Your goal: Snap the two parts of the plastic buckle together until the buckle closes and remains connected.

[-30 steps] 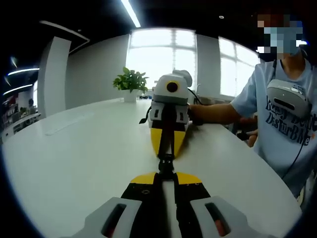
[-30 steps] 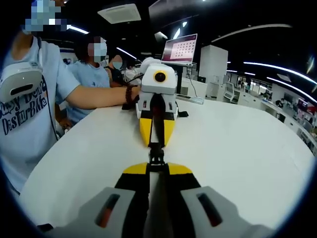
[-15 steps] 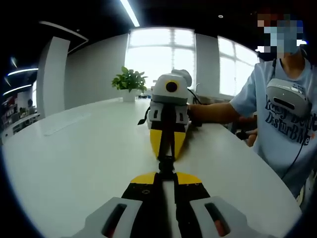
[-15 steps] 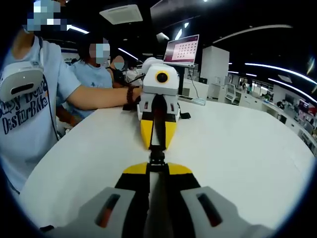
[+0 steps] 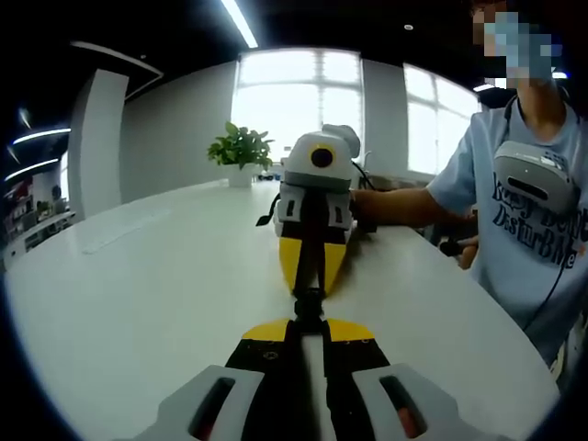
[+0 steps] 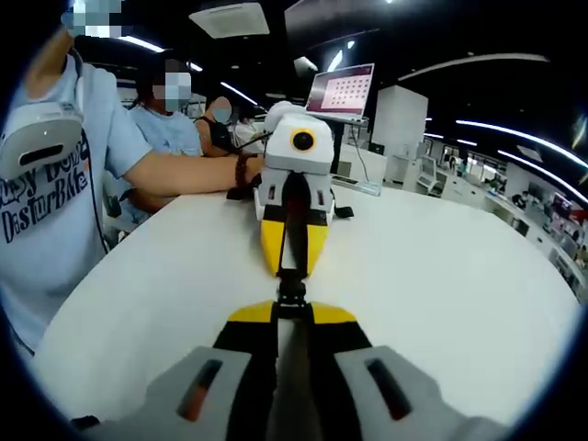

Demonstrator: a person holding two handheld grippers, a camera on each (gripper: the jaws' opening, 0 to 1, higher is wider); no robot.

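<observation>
A white table (image 5: pixel 138 276), bright windows (image 5: pixel 299 101), a potted plant (image 5: pixel 241 152), ceiling strip lights (image 5: pixel 241 23).

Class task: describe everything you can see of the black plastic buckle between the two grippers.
The buckle is small, black and plastic-looking, held above the white table between the two facing grippers. The left gripper clamps one end, the right gripper the other. Its two parts meet in a straight line; whether they are fully latched is too small to tell.

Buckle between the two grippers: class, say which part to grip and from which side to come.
Grip its two outer ends, one gripper from each end, along its length. The buckle is narrow and lies in line between left gripper and right gripper, leaving its joint free.
</observation>
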